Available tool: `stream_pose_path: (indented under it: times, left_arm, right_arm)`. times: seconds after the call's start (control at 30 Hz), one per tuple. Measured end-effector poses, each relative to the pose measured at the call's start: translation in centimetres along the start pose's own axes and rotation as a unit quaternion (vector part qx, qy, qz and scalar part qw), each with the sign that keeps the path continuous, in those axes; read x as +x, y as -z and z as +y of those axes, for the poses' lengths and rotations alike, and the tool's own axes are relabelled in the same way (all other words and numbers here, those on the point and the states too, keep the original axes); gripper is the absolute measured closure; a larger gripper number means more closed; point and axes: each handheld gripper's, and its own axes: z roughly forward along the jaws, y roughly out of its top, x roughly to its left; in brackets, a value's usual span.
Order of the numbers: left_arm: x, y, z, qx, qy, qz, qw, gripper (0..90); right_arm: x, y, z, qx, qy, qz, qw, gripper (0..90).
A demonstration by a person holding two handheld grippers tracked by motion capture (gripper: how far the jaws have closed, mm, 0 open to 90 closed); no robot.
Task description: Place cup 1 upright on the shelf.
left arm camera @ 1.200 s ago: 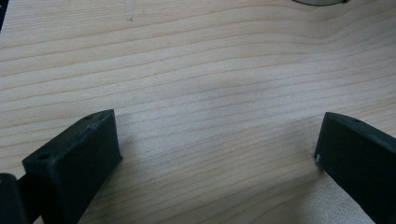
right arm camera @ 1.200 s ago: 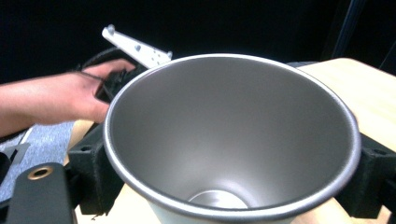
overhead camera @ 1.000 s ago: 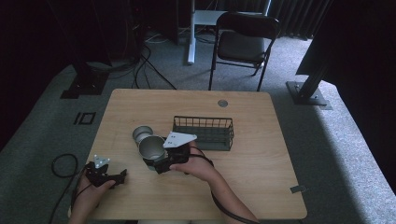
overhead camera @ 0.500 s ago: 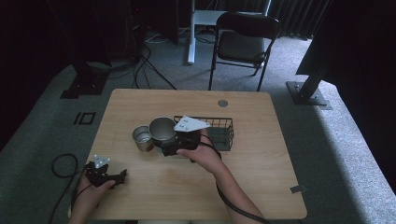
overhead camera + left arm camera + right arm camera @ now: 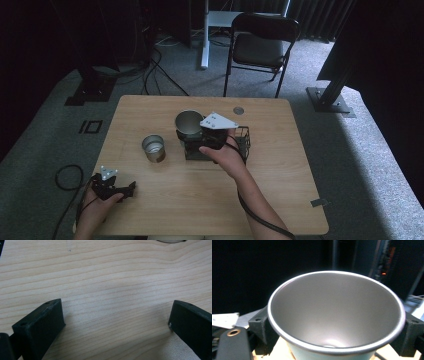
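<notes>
My right gripper (image 5: 192,136) is shut on a steel cup (image 5: 189,121) and holds it in the air above the left end of a black wire basket (image 5: 243,141). In the right gripper view the cup (image 5: 336,312) faces me with its open mouth, a black jaw on each side of it. A second steel cup (image 5: 153,148) stands upright on the wooden table (image 5: 280,190), left of the basket. My left gripper (image 5: 120,190) rests at the table's front left corner, open; in the left gripper view its jaws stand wide apart over bare wood (image 5: 110,285).
A black folding chair (image 5: 262,42) stands behind the table. Cables (image 5: 150,65) and stand bases lie on the grey carpet to the far left. A small round grommet (image 5: 238,110) sits near the table's back edge.
My right gripper has lifted the steel cup off the table beside the other cup and carried it up and to the right, over the basket. The left gripper has stayed put.
</notes>
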Motion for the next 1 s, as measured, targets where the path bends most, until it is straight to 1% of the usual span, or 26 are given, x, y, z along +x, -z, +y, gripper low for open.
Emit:
stream_pose_path:
  times: [0.03,0.13,0.17,0.23,0.3,0.33,0.4,0.43,0.47,0.53,0.6,0.63,0.67,0.7,0.73,0.77,0.8,0.83,0.87,0.93,0.97,1.0]
  left_arm:
    - [0.0,0.0,0.0,-0.001,0.0,0.0,1.0,0.6]
    - [0.0,0.0,0.0,-0.001,0.0,0.0,1.0,0.6]
    - [0.0,0.0,0.0,-0.001,0.0,0.0,1.0,0.6]
    - [0.0,0.0,0.0,-0.001,0.0,0.0,1.0,0.6]
    - [0.0,0.0,0.0,-0.001,0.0,0.0,1.0,0.6]
    - [0.0,0.0,0.0,-0.001,0.0,0.0,1.0,0.6]
    - [0.0,0.0,0.0,-0.001,0.0,0.0,1.0,0.6]
    - [0.0,0.0,0.0,-0.001,0.0,0.0,1.0,0.6]
    - [0.0,0.0,0.0,-0.001,0.0,0.0,1.0,0.6]
    - [0.0,0.0,0.0,-0.001,0.0,0.0,1.0,0.6]
    - [0.0,0.0,0.0,-0.001,0.0,0.0,1.0,0.6]
    - [0.0,0.0,0.0,-0.001,0.0,0.0,1.0,0.6]
    - [0.0,0.0,0.0,0.0,0.0,0.0,1.0,0.6]
    - [0.0,0.0,0.0,0.0,0.0,0.0,1.0,0.6]
    - [0.0,0.0,0.0,-0.001,0.0,0.001,1.0,0.6]
    - [0.0,0.0,0.0,-0.001,0.0,0.001,1.0,0.6]
    - [0.0,0.0,0.0,-0.001,0.0,0.001,1.0,0.6]
    - [0.0,0.0,0.0,-0.001,0.0,0.001,1.0,0.6]
    - [0.0,0.0,0.0,-0.001,0.0,0.001,1.0,0.6]
    - [0.0,0.0,0.0,-0.002,0.001,0.0,1.0,0.6]
    - [0.0,0.0,0.0,-0.002,0.001,0.0,1.0,0.6]
    - [0.0,0.0,0.0,-0.001,0.001,0.0,1.0,0.5]
  right_arm:
    - [-0.3,0.1,0.1,-0.001,0.003,-0.015,0.9999,12.8]
    - [-0.9,0.5,0.2,-0.002,-0.002,-0.035,0.9994,12.8]
    - [-1.1,0.5,0.2,0.001,0.001,-0.042,0.9991,12.8]
    - [-1.4,0.7,0.1,0.0,-0.002,-0.057,0.9984,12.8]
    - [-1.6,0.8,0.1,0.002,0.001,-0.061,0.9981,12.8]
    - [-2.0,0.9,0.0,0.002,0.0,-0.079,0.9969,12.8]
    - [-2.3,1.0,-0.2,0.003,-0.002,-0.093,0.9957,12.8]
    - [-2.3,1.0,-0.2,0.003,-0.002,-0.093,0.9957,12.8]
    - [-2.8,1.2,-0.4,0.006,-0.003,-0.105,0.9944,12.8]
    - [-3.2,1.3,-0.6,0.005,-0.008,-0.118,0.993,12.8]
    - [-3.4,1.4,-0.7,0.008,-0.006,-0.122,0.9925,12.8]
    - [-3.6,1.5,-0.8,0.006,-0.01,-0.129,0.9916,12.8]
    - [-4.0,1.8,-1.1,0.009,-0.012,-0.14,0.99,12.8]
    - [-4.0,1.8,-1.1,0.009,-0.012,-0.14,0.99,12.8]
    - [-4.5,2.0,-1.4,0.009,-0.019,-0.152,0.9882,12.8]
    - [-4.5,2.0,-1.4,0.009,-0.019,-0.152,0.9882,12.8]
    - [-5.0,2.3,-1.7,0.011,-0.02,-0.161,0.9867,12.8]
    - [-5.0,2.3,-1.7,0.011,-0.02,-0.161,0.9867,12.8]
    - [-5.4,2.6,-2.1,0.012,-0.026,-0.167,0.9855,12.8]
    - [-5.8,2.9,-2.4,0.013,-0.03,-0.177,0.9837,12.8]
    - [-5.8,2.9,-2.4,0.013,-0.03,-0.177,0.9837,12.8]
    - [-6.3,3.1,-2.8,0.016,-0.032,-0.186,0.982,12.8]
